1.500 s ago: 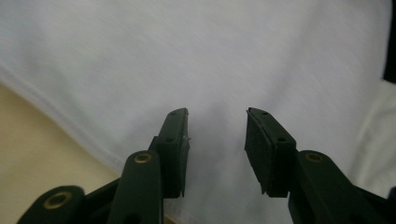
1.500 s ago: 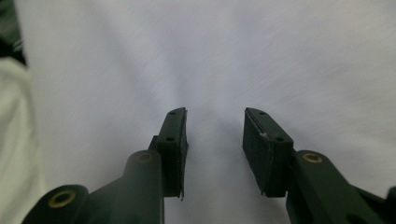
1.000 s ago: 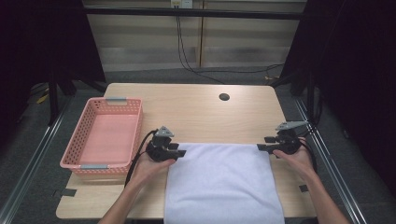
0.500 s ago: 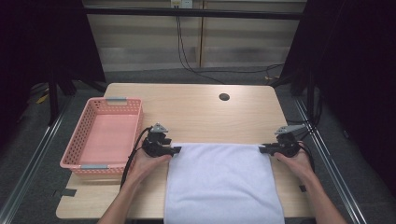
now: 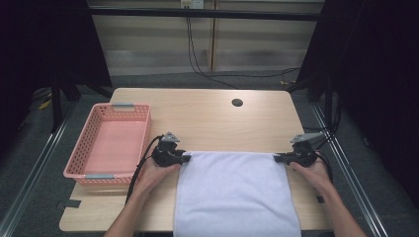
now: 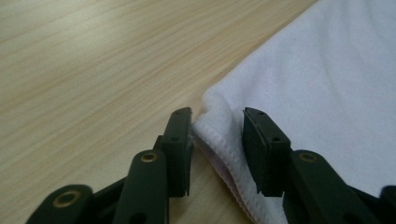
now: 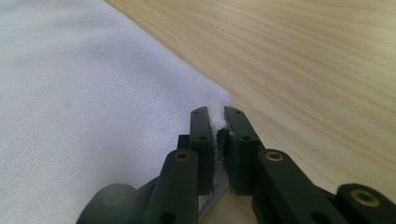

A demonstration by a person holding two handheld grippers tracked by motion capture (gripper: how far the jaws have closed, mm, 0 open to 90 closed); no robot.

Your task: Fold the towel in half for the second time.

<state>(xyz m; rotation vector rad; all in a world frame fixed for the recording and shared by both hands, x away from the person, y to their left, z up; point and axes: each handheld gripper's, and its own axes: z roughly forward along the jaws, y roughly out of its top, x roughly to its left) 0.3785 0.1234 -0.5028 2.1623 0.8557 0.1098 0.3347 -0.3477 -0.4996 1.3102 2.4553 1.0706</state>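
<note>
A white towel point(image 5: 237, 192) lies flat on the wooden table point(image 5: 212, 113), its near end hanging over the front edge. My left gripper point(image 5: 184, 159) sits at the towel's far left corner. In the left gripper view the hemmed corner point(image 6: 212, 121) lies between the jaws of the left gripper point(image 6: 217, 116). These jaws have just been closing, and a gap still shows on each side of the cloth. My right gripper point(image 5: 277, 158) is at the far right corner. Its jaws have just been closing too, and the right gripper point(image 7: 215, 114) now pinches the towel point(image 7: 84, 93) corner.
A pink plastic basket point(image 5: 111, 143) stands at the table's left side, close to my left hand. A round cable hole point(image 5: 237, 102) is in the far part of the tabletop. Dark frames and rails flank the table.
My left gripper has dipped slightly toward the table at the towel's far left corner. The right gripper has stayed at the far right corner.
</note>
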